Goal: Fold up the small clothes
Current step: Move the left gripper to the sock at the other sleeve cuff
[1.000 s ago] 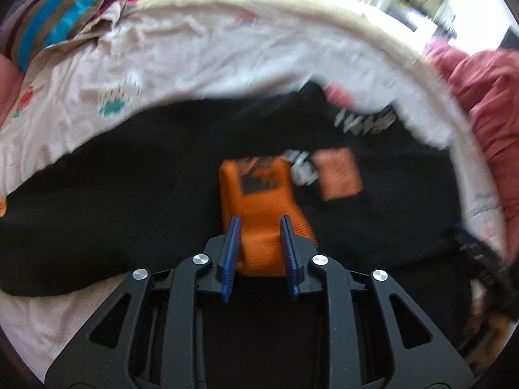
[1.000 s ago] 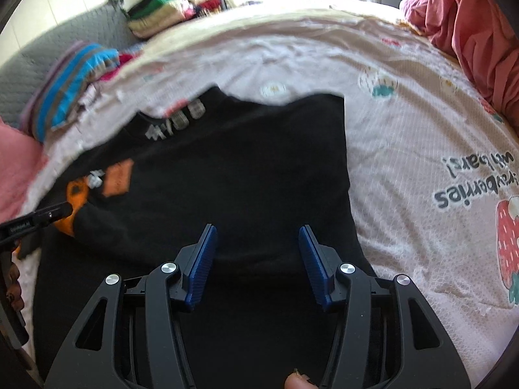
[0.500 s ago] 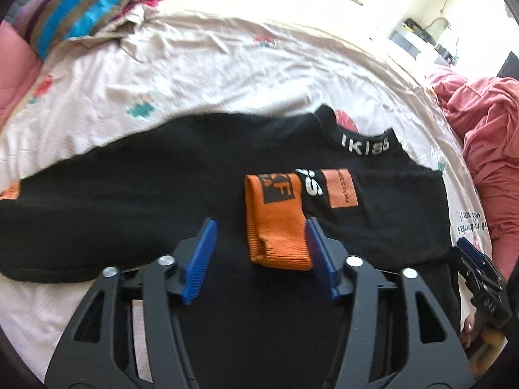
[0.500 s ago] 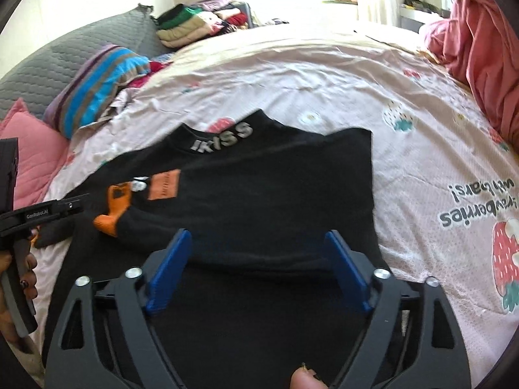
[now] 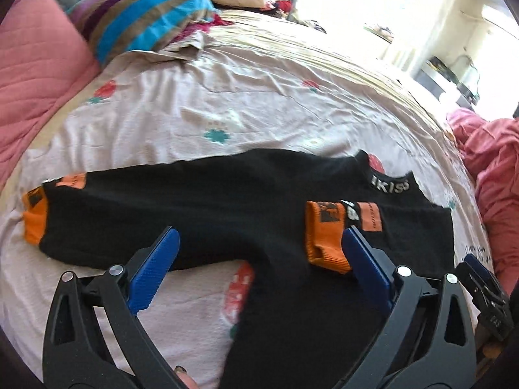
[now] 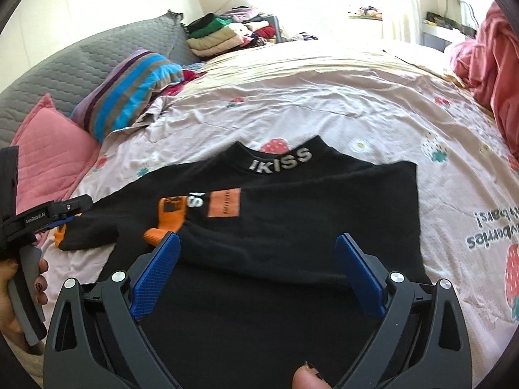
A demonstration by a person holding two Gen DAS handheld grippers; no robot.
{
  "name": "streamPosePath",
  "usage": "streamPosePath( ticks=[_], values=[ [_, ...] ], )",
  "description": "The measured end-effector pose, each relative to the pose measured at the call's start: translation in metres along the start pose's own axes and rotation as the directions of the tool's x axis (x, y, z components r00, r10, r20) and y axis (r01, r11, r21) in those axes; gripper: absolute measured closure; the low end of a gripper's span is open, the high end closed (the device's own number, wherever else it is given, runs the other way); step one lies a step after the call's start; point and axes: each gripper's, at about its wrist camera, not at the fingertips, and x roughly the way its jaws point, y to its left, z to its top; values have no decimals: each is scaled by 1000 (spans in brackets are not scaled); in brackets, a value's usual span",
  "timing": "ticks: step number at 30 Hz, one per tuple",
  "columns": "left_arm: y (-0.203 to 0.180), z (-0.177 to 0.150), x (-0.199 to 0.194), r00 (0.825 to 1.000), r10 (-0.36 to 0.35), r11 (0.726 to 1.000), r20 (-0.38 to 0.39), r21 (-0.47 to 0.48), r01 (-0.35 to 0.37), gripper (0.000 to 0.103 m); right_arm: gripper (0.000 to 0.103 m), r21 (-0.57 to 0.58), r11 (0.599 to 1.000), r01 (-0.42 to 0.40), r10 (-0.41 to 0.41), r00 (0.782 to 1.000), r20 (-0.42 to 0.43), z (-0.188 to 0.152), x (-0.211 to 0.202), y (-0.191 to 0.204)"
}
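Black top [image 6: 292, 220] flat on bed [image 6: 324, 103], mid-fold: one sleeve [image 5: 327, 236] laid across chest. Left tool [image 5: 256, 269], right tool [image 6: 259, 275] opening wide, nothing between jaws. Next, likely: grasp outstretched sleeve [image 5: 35, 217] toward bed's pillow edge.

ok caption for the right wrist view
Right gripper opening above a black sweater, one orange-cuffed sleeve folded across its chest.

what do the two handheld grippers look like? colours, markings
Both match: the left gripper and right gripper have black skeletal linkage frames with cutouts, silver pivot screws and blue textured finger pads. White "GenRobot.AI" lettering and a grey trigger show on the left one.
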Motion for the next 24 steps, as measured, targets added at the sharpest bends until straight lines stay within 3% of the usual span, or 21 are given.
streamPosePath(
  ticks=[11,24],
  values=[
    [72,7,-20,993,118,980,27,-164,-112,9,7,-87,994,-67,67,998,-3,12,11,59],
    [167,4,-27,978,207,899,-18,-391,-197,9,7,-168,973,-161,157,987,-37,14,32,132]
  ],
)
